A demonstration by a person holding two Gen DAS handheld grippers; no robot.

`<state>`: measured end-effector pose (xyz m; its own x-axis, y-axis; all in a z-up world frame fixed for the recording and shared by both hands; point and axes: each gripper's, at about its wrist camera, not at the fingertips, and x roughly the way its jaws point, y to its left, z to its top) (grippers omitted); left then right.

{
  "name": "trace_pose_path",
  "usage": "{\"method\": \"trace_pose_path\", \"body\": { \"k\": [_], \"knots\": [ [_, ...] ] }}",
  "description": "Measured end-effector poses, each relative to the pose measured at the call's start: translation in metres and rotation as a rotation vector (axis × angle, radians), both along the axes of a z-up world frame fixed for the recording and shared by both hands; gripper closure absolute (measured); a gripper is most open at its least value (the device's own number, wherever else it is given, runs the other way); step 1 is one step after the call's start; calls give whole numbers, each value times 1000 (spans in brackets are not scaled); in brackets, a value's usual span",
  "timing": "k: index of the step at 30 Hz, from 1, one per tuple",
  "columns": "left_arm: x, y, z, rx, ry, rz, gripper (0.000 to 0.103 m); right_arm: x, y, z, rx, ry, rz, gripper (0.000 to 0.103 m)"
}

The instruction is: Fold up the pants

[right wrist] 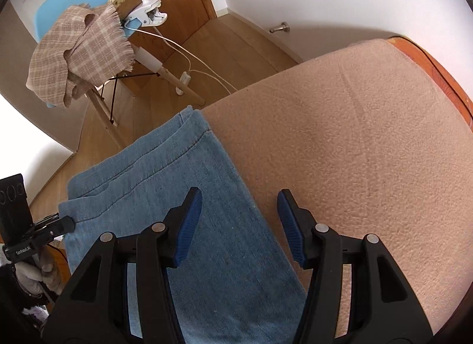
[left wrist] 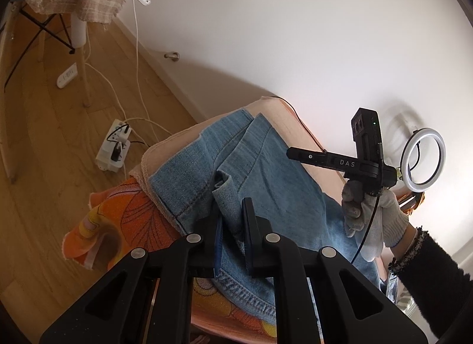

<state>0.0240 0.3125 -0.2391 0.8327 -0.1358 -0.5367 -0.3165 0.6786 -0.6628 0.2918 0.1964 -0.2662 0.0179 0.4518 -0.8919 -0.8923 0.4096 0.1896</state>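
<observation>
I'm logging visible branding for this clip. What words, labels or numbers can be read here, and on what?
"DAS": white letters on the black bar of the right gripper, seen from the left wrist view.
A small white label on the left gripper body, in the right wrist view: too blurred to read.
Markings on the white remote on the floor: too small to read.
Nothing legible on the jeans.

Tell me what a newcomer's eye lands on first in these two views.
The blue denim pants lie along the left side of the peach blanket. The left tongs pinch a raised fold of denim, while the right tongs hang open above the pants' edge. A ring light glows by the wall.
</observation>
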Motion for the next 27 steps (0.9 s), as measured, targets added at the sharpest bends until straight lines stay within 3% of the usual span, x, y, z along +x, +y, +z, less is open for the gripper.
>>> {"method": "trace_pose_path", "body": {
  "k": [1,2,3,6,16,27],
  "knots": [
    [0,0,0,-1,-2,0,93,0,1,0,3,13,7,57],
    [0,0,0,-4,-6,1,93,-1,2,0,4,24,14,76],
    [0,0,0,-9,-10,3,94,-2,3,0,-5,21,21,89],
    [-1,1,2,-17,-28,9,95,-7,2,4,-16,-27,32,98],
    [-18,14,17,-9,-85,66,96,-28,11,55,84,-101,41,100],
    [-20,30,-8,-21,-18,86,96,-27,37,26,33,-119,-6,100]
  ]
}}
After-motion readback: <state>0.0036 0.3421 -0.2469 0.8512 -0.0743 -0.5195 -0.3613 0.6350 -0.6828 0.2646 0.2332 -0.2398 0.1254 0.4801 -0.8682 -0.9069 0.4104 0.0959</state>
